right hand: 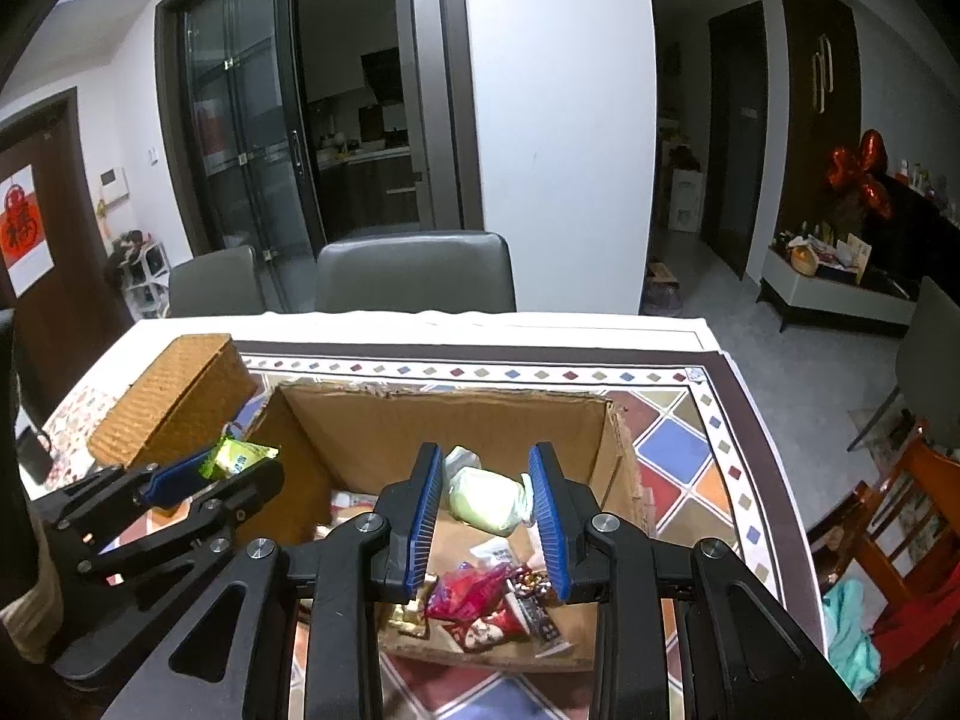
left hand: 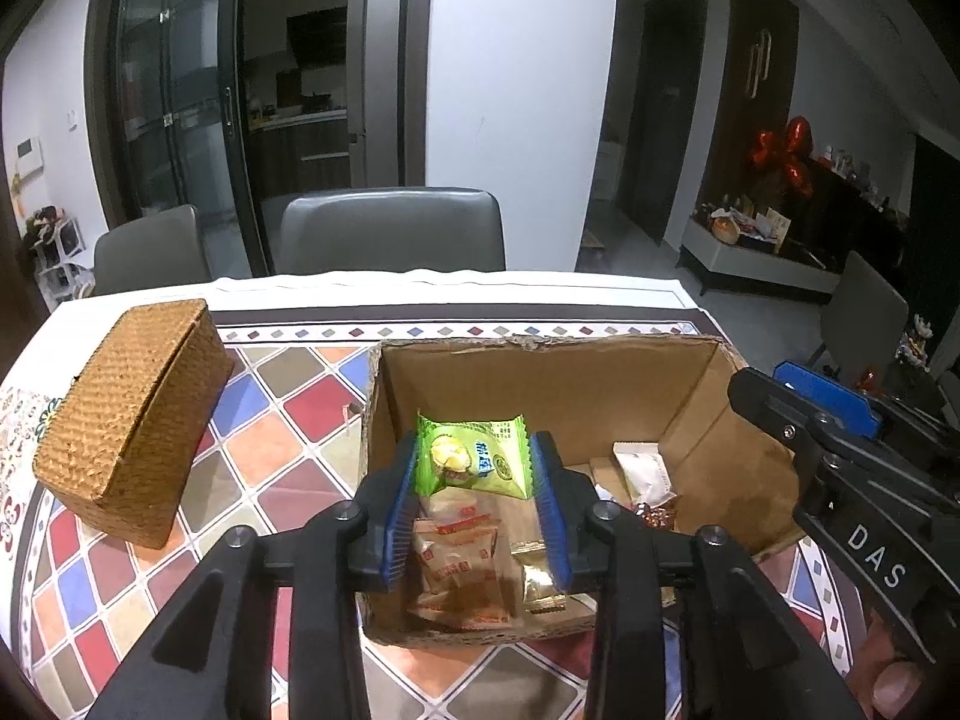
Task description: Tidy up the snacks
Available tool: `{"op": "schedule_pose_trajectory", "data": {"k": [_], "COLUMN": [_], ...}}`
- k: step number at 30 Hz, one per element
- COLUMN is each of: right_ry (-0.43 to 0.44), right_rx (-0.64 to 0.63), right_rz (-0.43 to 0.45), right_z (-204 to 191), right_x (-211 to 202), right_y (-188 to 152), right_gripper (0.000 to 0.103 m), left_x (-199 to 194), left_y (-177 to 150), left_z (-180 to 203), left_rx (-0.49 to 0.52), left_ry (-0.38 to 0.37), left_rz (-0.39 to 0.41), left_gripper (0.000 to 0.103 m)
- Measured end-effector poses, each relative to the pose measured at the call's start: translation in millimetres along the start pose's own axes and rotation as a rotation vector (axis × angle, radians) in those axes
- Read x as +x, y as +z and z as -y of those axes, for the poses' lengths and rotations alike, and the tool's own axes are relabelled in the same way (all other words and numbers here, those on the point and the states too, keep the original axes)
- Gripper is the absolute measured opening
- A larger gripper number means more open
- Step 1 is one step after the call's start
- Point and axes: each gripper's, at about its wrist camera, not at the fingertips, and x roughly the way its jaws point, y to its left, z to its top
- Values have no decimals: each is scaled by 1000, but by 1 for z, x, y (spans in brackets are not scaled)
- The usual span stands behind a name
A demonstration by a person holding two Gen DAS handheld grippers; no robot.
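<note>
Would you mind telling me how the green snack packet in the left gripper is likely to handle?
The green snack packet looks light and puffy, so it probably gives under pressure. Its glossy film may be slippery. The crimped ends look floppy, so the left gripper likely does best on the middle.

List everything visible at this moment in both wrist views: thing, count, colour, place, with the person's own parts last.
cardboard box: one, brown, open, on the table.
green snack packet: one, between the left gripper's pads, above the box.
pale green wrapped snack: one, between the right gripper's pads, above the box.
loose snacks in the box: several, red, orange, gold, white, on the box floor.
woven box: one, tan, lid closed, left of the cardboard box.
tablecloth: one, multicoloured diamonds, covers the table.
chairs: two grey, behind the table.
left gripper: black, blue pads, over the box.
right gripper: black, blue pads, over the box.
fingers: bottom right edge of the left view.
</note>
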Motion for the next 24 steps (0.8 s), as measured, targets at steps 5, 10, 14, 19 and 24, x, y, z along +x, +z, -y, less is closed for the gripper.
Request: {"op": "schedule_pose_trajectory", "data": {"k": [5, 10, 14, 19, 24], "right_ry": [-17, -51, -53, -48, -49], "right_rx": [-9, -2, -2, -1, -4], "right_rz": [7, 39, 58, 80, 99], "right_z": [-3, -2, -3, -5, -10], "right_x": [1, -9, -21, -40, -59], "right_y": [2, 4, 6, 4, 1], "right_gripper": [40, 72, 74, 74, 74], "left_x": [-4, -15, -27, -46, -68], "left_y": [0, 0, 0, -3, -8], "left_z": [-1, -5, -7, -7, -6], "left_rx": [5, -9, -17, -16, -16], "left_ry": [23, 49, 57, 58, 63], "left_rz": [9, 24, 39, 60, 81], "left_gripper": [62, 69, 69, 69, 70]}}
